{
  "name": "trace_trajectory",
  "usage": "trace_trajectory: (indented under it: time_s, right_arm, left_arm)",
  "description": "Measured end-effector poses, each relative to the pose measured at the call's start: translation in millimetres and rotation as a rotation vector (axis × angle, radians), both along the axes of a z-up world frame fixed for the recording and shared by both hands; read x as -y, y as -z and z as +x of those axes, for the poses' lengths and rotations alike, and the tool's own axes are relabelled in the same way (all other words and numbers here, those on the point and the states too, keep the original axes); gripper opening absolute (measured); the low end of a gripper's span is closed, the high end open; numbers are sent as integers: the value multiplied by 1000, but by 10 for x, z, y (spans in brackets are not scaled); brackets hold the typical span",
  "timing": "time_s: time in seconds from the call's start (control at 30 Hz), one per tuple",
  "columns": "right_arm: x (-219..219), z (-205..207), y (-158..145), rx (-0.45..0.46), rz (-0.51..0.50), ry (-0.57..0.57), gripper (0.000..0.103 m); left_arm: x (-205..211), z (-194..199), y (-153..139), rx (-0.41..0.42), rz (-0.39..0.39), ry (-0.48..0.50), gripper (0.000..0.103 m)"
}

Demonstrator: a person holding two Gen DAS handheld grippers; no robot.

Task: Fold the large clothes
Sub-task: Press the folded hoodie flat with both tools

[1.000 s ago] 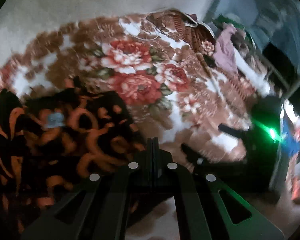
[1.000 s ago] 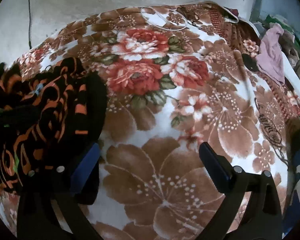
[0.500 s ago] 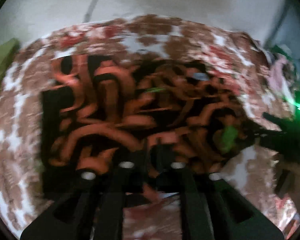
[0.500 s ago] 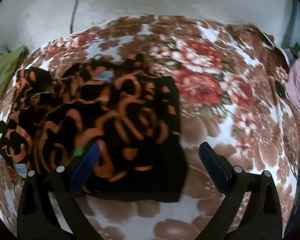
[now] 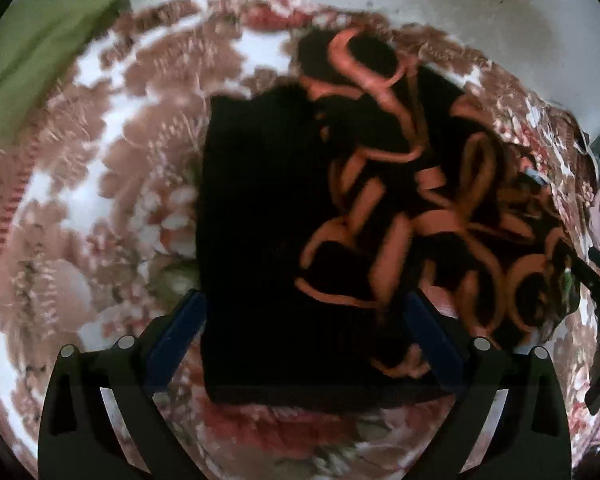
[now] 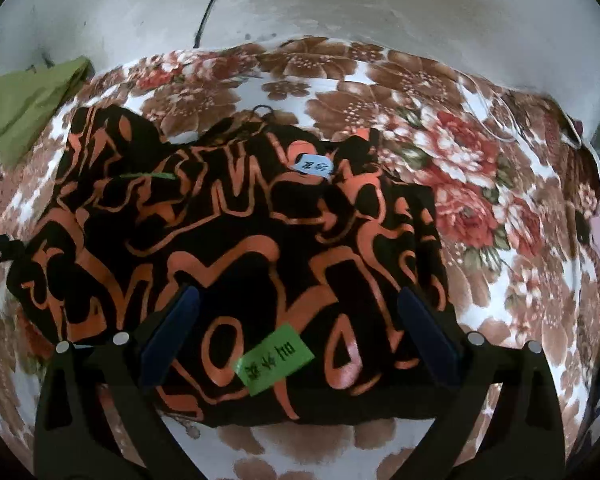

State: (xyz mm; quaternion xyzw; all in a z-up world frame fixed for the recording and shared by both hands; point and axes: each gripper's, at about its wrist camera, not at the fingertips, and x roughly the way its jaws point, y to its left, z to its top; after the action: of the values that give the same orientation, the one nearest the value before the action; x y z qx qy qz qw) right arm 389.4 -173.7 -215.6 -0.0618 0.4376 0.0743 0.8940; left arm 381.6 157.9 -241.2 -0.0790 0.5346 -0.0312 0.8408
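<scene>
Left wrist view: the left gripper (image 5: 304, 320) has just been opening and its jaws now stand spread wide above the garment (image 5: 284, 208), which lies on the blanket (image 5: 80, 216) and spans the gap between them, unpinched.

Right wrist view: the right gripper (image 6: 300, 320) is also spread, gripping nothing. The garment lies under and ahead of it, with a green tag (image 6: 275, 358) between the jaws.

The garment (image 6: 236, 248) is matt black cloth with orange print. The blanket (image 6: 480, 208) looks plush and fuzzy; the wall (image 6: 340, 8) is rough plaster.
</scene>
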Motion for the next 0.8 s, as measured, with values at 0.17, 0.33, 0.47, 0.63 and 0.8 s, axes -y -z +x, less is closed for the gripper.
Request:
trace_trajectory:
  time_s: [0.17, 0.33, 0.47, 0.63, 0.8]
  right_arm:
    - [15, 33, 117, -15, -29, 10, 98]
    - [53, 57, 184, -26, -38, 12, 98]
    - [43, 72, 195, -28, -41, 7, 98]
    - [16, 102, 217, -19, -58, -17, 98]
    - [72, 132, 245, -26, -46, -26, 98]
  left_arm:
    - [-105, 235, 263, -39, -54, 54, 99]
    - [-236, 289, 356, -59, -78, 54, 99]
    - [-418, 248, 454, -80, -134, 0, 99]
    - [-358, 303, 474, -67, -218, 28, 98]
    - [-223, 331, 404, -27, -310, 129, 79]
